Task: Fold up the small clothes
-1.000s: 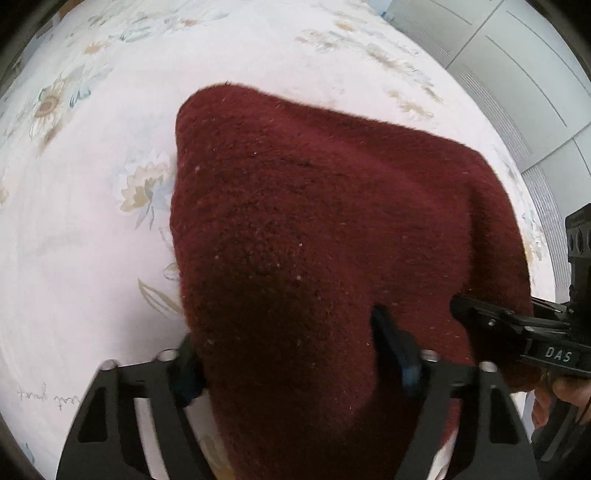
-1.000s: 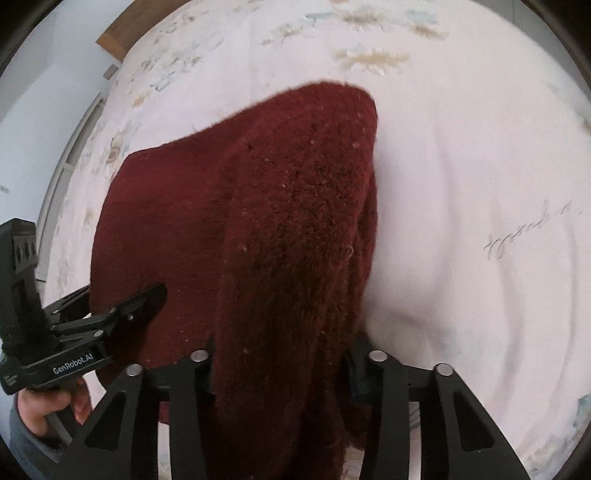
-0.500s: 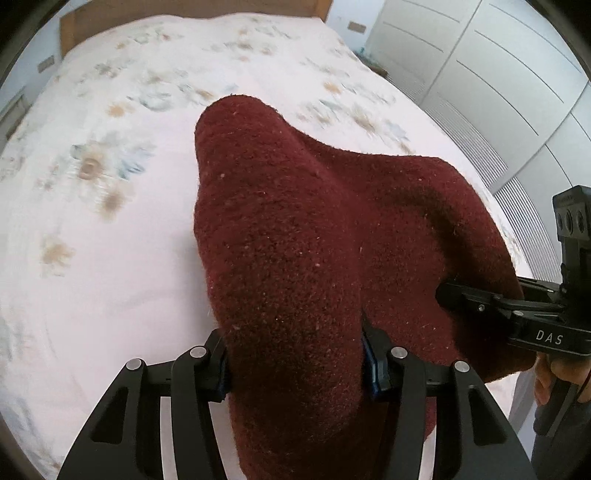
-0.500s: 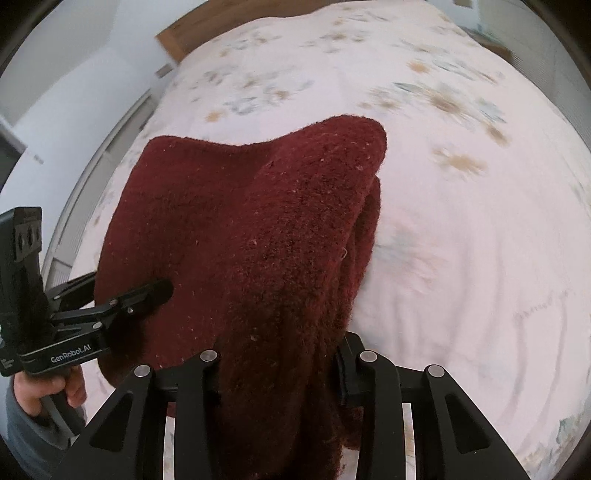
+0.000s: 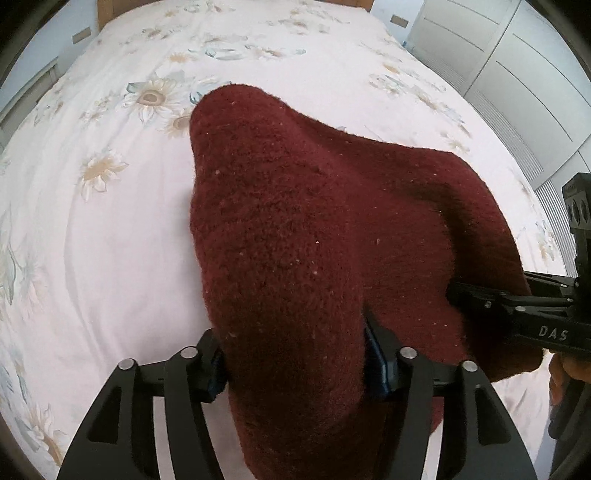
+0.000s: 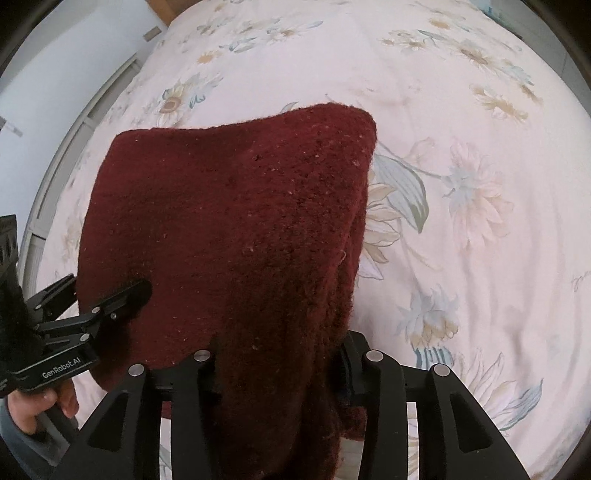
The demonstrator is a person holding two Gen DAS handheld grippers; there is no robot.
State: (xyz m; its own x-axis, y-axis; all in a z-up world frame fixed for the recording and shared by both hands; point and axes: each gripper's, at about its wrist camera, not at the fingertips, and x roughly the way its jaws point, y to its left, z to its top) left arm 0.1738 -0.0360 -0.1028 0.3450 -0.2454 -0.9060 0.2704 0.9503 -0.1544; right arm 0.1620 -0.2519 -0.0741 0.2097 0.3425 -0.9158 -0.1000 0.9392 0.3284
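Observation:
A dark red knitted garment (image 5: pixel 295 240) hangs folded between my two grippers above the bed; it also fills the middle of the right wrist view (image 6: pixel 236 229). My left gripper (image 5: pixel 295 354) is shut on one bunched end of it. My right gripper (image 6: pixel 277 354) is shut on the other end. The right gripper shows at the right edge of the left wrist view (image 5: pixel 480 299), the left gripper at the left edge of the right wrist view (image 6: pixel 122 295). The garment covers all the fingertips.
A bed with a pale pink floral sheet (image 5: pixel 110 221) lies under everything (image 6: pixel 461 203). White wardrobe doors (image 5: pixel 517 74) stand to the right of the bed. A wooden headboard (image 5: pixel 107 9) and a white wall (image 6: pixel 55 74) are at the far end.
Both grippers have lifted the garment and tilted up, so more of the bed and the headboard shows. The garment has spread wider and flatter between them. Both grips are unchanged.

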